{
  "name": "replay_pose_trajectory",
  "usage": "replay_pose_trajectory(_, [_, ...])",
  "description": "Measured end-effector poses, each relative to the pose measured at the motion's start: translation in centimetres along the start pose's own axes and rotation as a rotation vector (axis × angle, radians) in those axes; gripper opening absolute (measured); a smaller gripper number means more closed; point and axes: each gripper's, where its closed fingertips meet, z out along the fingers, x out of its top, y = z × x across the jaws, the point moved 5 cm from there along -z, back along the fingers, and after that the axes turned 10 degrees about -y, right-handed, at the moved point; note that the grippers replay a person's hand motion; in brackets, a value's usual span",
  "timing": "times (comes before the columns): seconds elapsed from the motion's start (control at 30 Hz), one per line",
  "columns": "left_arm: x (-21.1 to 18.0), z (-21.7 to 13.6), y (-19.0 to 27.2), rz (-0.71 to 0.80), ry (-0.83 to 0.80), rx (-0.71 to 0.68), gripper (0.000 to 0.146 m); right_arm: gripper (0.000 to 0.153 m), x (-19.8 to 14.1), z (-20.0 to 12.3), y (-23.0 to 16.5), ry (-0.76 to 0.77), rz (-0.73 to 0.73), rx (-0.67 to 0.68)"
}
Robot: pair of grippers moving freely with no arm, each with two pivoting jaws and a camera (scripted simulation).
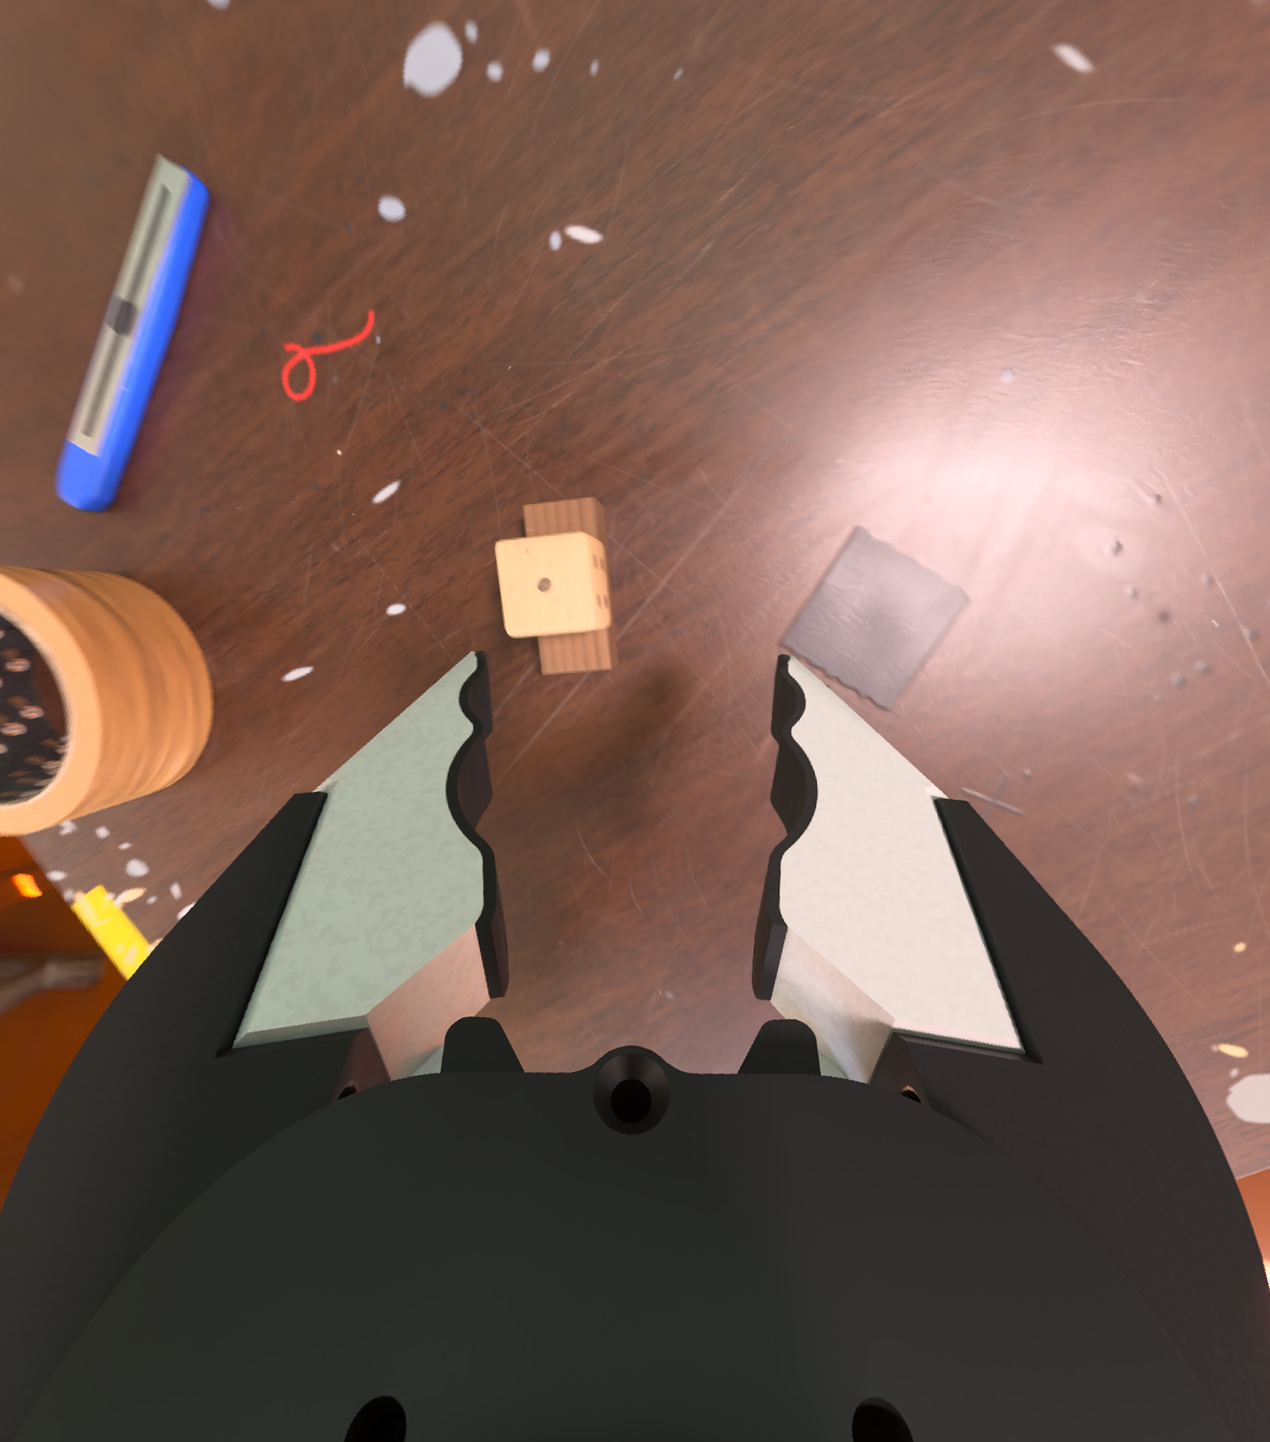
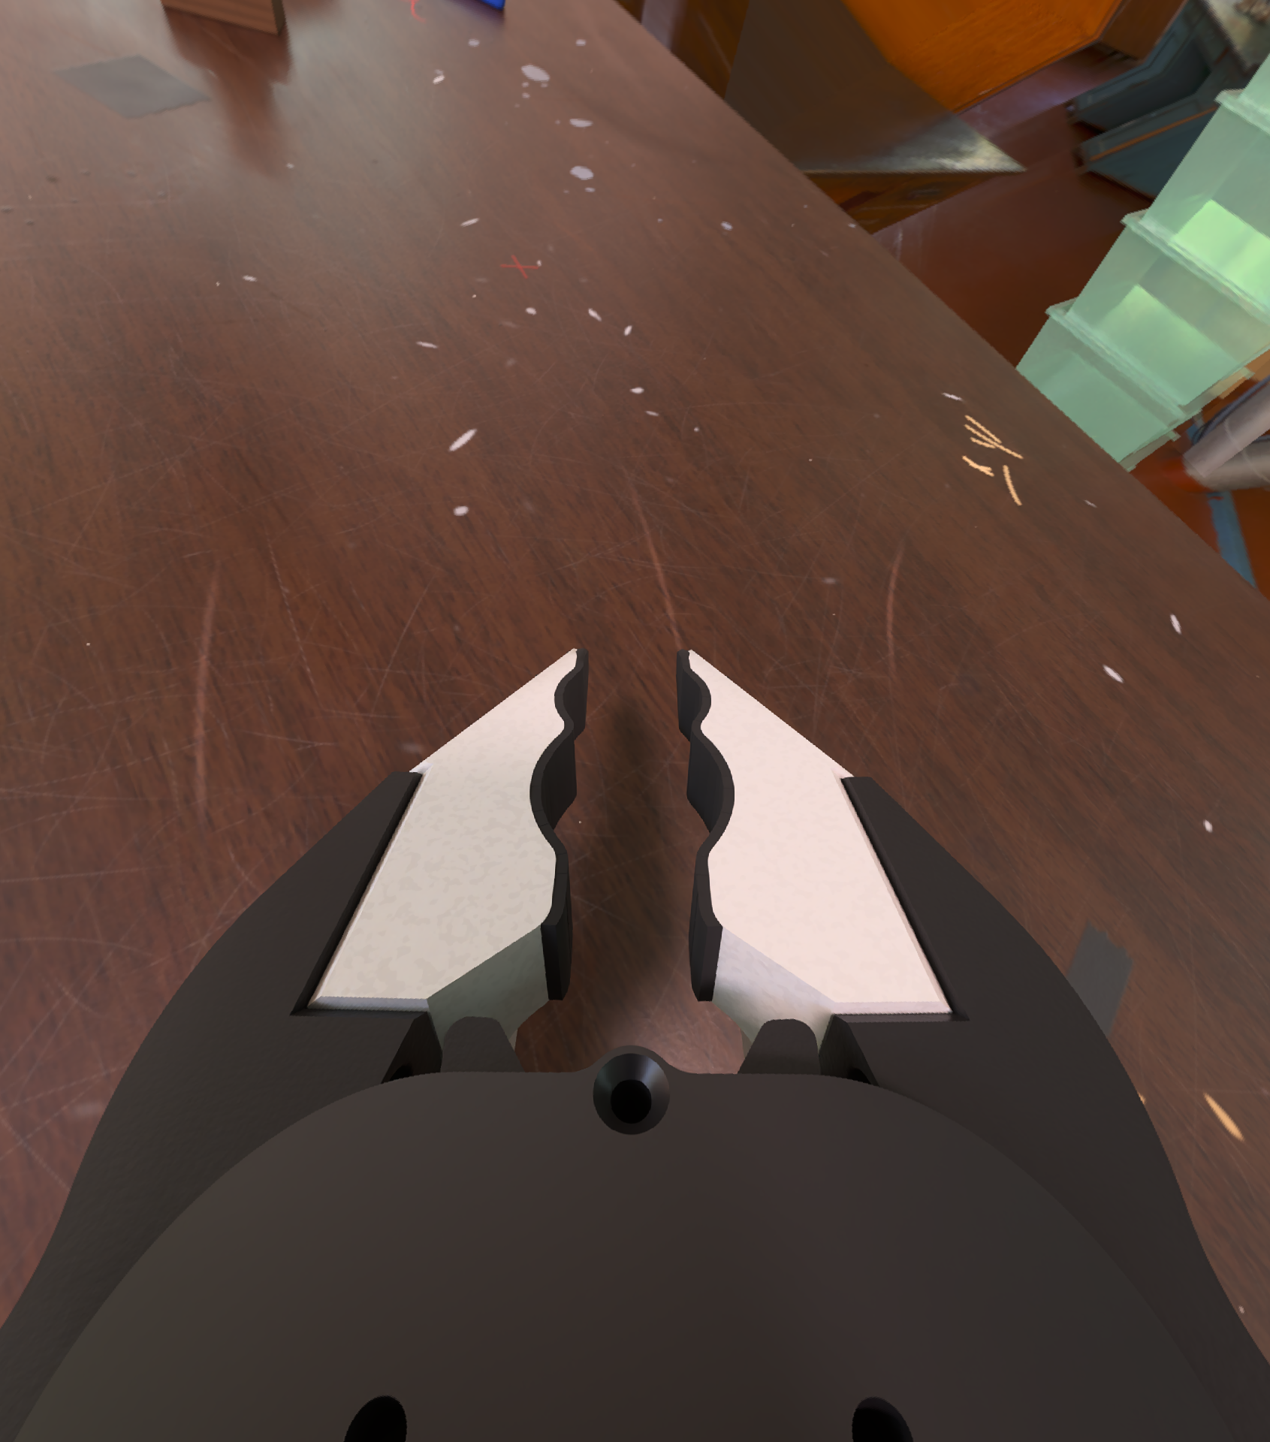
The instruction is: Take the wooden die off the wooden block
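Since the wooden die (image 1: pixel 552 587) sits on the wooden block (image 1: pixel 569 585) at 12 o'clock, your left gripper (image 1: pixel 630 663), fingers apart and empty, hasn't grasped yet.

Left wrist view. The left tool (image 1: pixel 627 663), with black body and pale fingers (image 1: pixel 390 819), hovers above the scratched, paint-flecked brown surface (image 1: pixel 928 273), jaws spread wide and empty. Just beyond the fingertips, a pale wooden die (image 1: pixel 549 585) rests on a darker, narrow wooden block (image 1: pixel 577 651). A dark grey square pad (image 1: pixel 877 616) lies to the right. Left of the die stand a roll of orange tape (image 1: pixel 109 694), a blue utility knife (image 1: pixel 132 335) and a red thread loop (image 1: pixel 319 359).
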Motion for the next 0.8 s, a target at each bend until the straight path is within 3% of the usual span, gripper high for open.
replay_pose_trajectory(0.13, [1.6, 4.0, -2.0, -0.054, -0.109, -0.097, 0.088, 0.023, 0.2, 0.4, -0.5, -0.02, -0.024, 0.005])
replay_pose_trajectory(0.23, [1.9, 6.3, -2.2, -0.048, -0.191, -0.036, 0.105, 0.023, 0.5, 0.4, -0.5, -0.017, -0.006, 0.005])
replay_pose_trajectory(0.33, [2.2, 7.4, -1.8, -0.055, -0.19, -0.036, 0.107, 0.023, 1.0, 0.4, -0.5, 0.001, 0.035, 0.022])
replay_pose_trajectory(0.67, [1.7, 7.4, -1.6, -0.11, -0.117, -0.092, 0.092, 0.023, 1.1, 1.9, -0.1, -0.026, 0.06, 0.063])
replay_pose_trajectory(0.73, [1.4, 7.2, -2.1, -0.126, -0.107, -0.083, 0.082, 0.023, 1.1, 1.9, 0.1, -0.028, 0.066, 0.064])
replay_pose_trajectory(0.8, [1.2, 7.1, -2.5, -0.138, -0.094, -0.075, 0.063, 0.023, 1.0, 1.9, 0.3, -0.031, 0.069, 0.06])
